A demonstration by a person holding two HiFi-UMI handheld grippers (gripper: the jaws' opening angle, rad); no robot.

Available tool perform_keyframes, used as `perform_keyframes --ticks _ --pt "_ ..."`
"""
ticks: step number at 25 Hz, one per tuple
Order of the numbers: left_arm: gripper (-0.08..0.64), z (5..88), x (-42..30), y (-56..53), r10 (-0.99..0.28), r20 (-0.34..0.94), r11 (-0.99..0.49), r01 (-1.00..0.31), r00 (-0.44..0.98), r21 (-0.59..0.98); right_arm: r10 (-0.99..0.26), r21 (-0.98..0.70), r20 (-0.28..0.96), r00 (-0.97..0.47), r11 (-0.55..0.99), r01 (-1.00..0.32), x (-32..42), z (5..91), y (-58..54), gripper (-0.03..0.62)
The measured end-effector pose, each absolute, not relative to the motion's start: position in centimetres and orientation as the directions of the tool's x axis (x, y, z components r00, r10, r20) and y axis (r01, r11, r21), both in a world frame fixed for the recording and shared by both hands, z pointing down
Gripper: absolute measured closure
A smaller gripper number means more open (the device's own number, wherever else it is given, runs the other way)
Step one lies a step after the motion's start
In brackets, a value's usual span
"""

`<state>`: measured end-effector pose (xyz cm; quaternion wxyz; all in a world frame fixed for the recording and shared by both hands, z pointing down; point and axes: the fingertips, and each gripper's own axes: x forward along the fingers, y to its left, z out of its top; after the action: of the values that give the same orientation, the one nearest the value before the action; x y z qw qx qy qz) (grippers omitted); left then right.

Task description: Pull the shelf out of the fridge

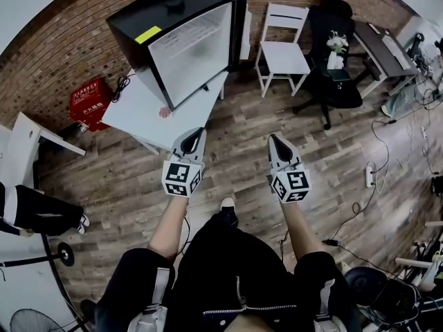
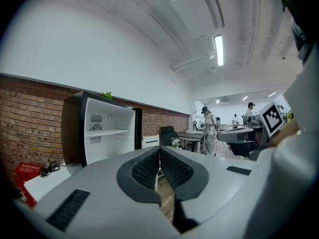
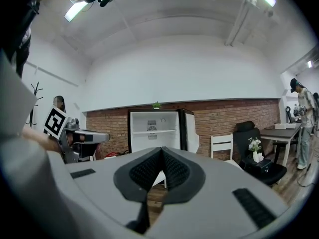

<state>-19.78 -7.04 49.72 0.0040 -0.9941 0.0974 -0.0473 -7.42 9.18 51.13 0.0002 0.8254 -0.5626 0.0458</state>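
Note:
A small black fridge (image 1: 149,19) stands on a white table (image 1: 138,109), its door (image 1: 241,19) swung open to the right and its white inside (image 1: 194,50) facing me. One white shelf (image 2: 107,132) crosses the upper part of the inside; the right gripper view shows this shelf (image 3: 153,131) too. My left gripper (image 1: 196,135) hangs in front of the table's near edge, shut and empty. My right gripper (image 1: 275,140) is level with it over the wooden floor, also shut with nothing held. Both point at the fridge from some distance.
A white chair (image 1: 282,47) stands right of the fridge door, then a black office chair (image 1: 332,68) with a flower vase (image 1: 337,43) and a desk (image 1: 384,54). A red crate (image 1: 90,102) sits left of the table. Cables and a power strip (image 1: 369,175) lie on the floor at right.

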Motion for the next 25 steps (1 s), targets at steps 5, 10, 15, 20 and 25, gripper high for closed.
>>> perform_keyframes --ticks 5,10,15,20,25 --pt "0.540 49.9 -15.4 -10.4 -0.212 0.099 -0.977 -0.212 0.972 -0.011 -0.941 -0.054 0.086 0.326 -0.331 -0.942 -3.3 51.2 4.9 0.588" --pt "0.540 49.6 -12.9 -12.9 -0.232 0.104 -0.972 -0.233 0.967 -0.007 -0.952 -0.047 0.090 0.293 -0.298 -0.954 -0.6 50.7 1.5 0.588" --pt "0.538 50.0 -11.8 -16.2 -0.282 0.112 -0.959 -0.284 0.953 -0.002 -0.968 -0.058 0.086 0.234 -0.239 -0.969 1.1 50.9 -2.9 0.588" --pt "0.539 50.3 -10.5 -19.1 -0.353 0.116 -0.934 -0.356 0.928 0.003 -0.985 -0.060 0.081 0.150 -0.155 -0.986 3.2 51.0 -7.1 0.588" --pt "0.540 50.1 -8.4 -22.0 -0.448 0.124 -0.892 -0.452 0.885 0.001 -0.997 -0.066 0.074 0.033 -0.038 -0.997 6.2 50.7 -12.3 0.588"
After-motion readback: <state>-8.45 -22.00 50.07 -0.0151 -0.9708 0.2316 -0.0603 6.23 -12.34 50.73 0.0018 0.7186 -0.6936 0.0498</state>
